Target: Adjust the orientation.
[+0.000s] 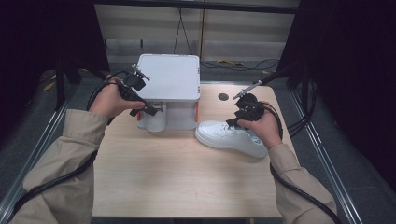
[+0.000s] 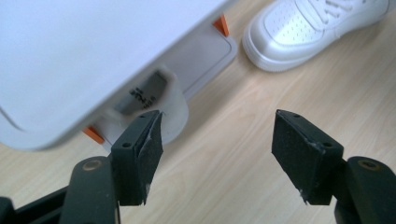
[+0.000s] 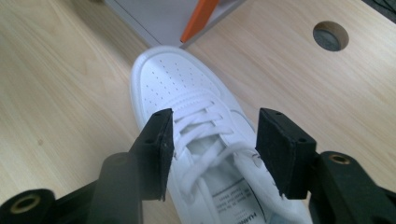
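Two hand-held grippers work over a pale wooden desk (image 1: 177,177), each carried by a person in tan sleeves. Starting at the left, the left gripper (image 1: 140,91) is raised beside the near left corner of a white shoe box lid (image 1: 170,77), which lies across the top of a grey box with orange corner trim (image 1: 180,114). In the left gripper view its gripper (image 2: 217,154) is released, the jaws wide apart with bare desk between them; the lid (image 2: 88,60) sits just ahead and to the left of the left jaw, and a second white shoe (image 2: 161,105) peeps from under the lid just beyond that jaw. Moving right, a white sneaker (image 1: 231,137) lies on its sole on the desk, toe close against the box. The right gripper (image 1: 243,114) hangs directly above the sneaker's laces. In the right gripper view its gripper (image 3: 212,149) is released too: the jaws straddle the laced middle of the sneaker (image 3: 182,88) without pressing on it, with the toe pointing away from the gripper. Beyond the right jaw, a round cable hole (image 3: 330,35) is set in the desk.
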`<state>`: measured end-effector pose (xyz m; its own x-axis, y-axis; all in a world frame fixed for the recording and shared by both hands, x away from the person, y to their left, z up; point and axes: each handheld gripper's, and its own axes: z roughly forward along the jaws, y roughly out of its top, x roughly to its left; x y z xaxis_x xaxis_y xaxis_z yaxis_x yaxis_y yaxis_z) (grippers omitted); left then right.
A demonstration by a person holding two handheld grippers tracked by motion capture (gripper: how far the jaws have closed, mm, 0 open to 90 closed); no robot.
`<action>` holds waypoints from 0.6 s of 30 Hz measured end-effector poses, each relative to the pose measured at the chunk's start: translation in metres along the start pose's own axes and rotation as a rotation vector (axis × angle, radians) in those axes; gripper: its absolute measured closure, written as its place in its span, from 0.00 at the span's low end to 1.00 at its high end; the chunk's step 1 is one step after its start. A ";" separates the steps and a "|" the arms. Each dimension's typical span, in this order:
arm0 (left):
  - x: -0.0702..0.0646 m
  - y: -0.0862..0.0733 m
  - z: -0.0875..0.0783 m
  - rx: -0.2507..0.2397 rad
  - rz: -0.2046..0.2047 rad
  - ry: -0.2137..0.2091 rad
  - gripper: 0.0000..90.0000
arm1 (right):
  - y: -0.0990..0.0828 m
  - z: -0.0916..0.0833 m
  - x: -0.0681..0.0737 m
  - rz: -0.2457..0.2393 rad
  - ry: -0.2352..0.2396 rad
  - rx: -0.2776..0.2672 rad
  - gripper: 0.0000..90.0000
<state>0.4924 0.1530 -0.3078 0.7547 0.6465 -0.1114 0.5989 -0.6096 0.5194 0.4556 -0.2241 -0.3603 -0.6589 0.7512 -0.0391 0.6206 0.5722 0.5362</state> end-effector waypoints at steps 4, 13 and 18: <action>0.008 0.011 0.001 -0.029 -0.023 0.003 0.37 | -0.006 -0.002 -0.005 0.008 0.000 0.012 0.49; 0.022 0.025 0.013 -0.076 -0.054 0.024 0.41 | -0.020 -0.009 -0.020 0.045 -0.008 0.019 0.46; 0.029 0.031 0.020 -0.099 -0.071 0.047 0.46 | -0.028 -0.009 -0.026 0.059 -0.012 0.026 0.45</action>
<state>0.5386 0.1437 -0.3122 0.6965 0.7087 -0.1123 0.6192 -0.5145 0.5932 0.4516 -0.2630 -0.3666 -0.6153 0.7881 -0.0183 0.6694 0.5346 0.5158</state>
